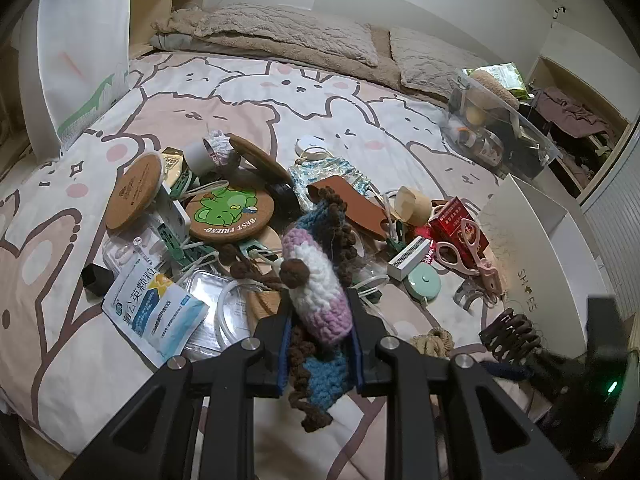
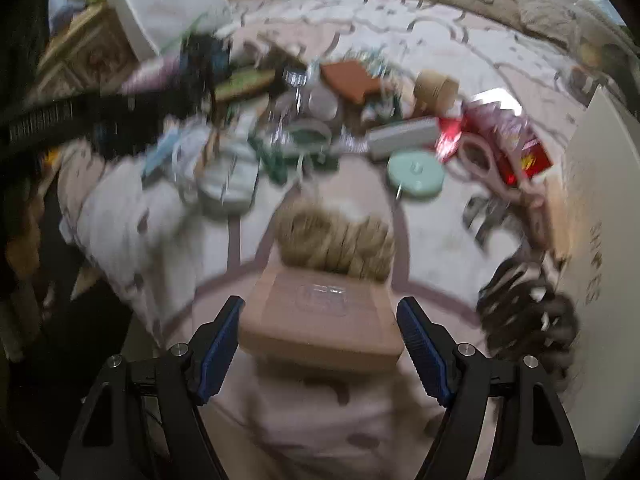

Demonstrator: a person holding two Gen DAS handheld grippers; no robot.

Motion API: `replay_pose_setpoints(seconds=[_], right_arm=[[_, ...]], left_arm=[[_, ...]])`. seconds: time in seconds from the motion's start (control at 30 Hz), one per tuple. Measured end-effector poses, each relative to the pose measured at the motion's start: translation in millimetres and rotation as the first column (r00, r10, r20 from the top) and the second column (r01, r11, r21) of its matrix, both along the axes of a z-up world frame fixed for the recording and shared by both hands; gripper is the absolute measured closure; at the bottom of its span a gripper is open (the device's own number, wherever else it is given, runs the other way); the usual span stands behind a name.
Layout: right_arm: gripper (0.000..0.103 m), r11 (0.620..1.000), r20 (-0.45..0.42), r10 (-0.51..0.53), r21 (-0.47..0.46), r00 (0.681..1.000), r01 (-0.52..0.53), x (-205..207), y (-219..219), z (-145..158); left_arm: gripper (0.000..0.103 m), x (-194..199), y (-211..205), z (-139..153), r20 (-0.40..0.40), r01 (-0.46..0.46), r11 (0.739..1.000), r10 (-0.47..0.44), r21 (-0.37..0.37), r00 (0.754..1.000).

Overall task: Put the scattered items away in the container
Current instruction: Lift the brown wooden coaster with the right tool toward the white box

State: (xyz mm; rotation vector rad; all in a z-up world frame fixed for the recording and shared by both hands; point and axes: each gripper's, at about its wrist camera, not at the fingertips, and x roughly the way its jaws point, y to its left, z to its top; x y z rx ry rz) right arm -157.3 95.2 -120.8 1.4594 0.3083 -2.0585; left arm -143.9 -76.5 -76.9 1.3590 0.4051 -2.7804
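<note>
My left gripper (image 1: 318,320) is shut on a crocheted pouch (image 1: 316,276) of purple, white, blue and brown yarn, held above the bed. A pile of scattered items lies beyond it: cork coasters (image 1: 228,214), a medicine sachet (image 1: 154,308), a red box (image 1: 460,224), pink scissors (image 1: 460,254), a mint tape measure (image 1: 424,285). A white shoe box (image 1: 532,256) stands at the right. My right gripper (image 2: 320,336) is open around a tan box (image 2: 320,320), with a twine bundle (image 2: 336,240) just beyond; that view is blurred.
A clear bin (image 1: 500,120) with items sits at the bed's far right. Pillows (image 1: 288,32) lie at the head. A white paper bag (image 1: 80,52) stands at the left. A dark hair claw (image 1: 508,332) lies by the shoe box.
</note>
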Motion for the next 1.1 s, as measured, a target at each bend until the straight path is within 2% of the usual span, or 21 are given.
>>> replay_pose_setpoints(seconds=[0.2,0.57,0.9,1.1], right_arm=[[0.025,0.994,-0.038,0.032,0.109,0.999,-0.027,17,-4,-14],[0.024,0.985,0.026,0.001,0.171,1.000,-0.005,11,-6,-31],[0.027,0.996,-0.034,-0.004,0.086,0.999,0.007,4,8,-4],[0.027,0.998,-0.101,-0.062,-0.027,0.993,0.060,0,23,26]], left_arm=[[0.080,0,0,0,0.001,-0.001,1.000,0.001,0.001,1.000],[0.080,4,11,1,0.013,0.017,1.000,-0.017,-0.001,1.000],[0.080,3,9,0,0.016,0.016,1.000,-0.016,-0.005,1.000],[0.080,3,4,4,0.007,0.012,1.000,-0.012,-0.002,1.000]])
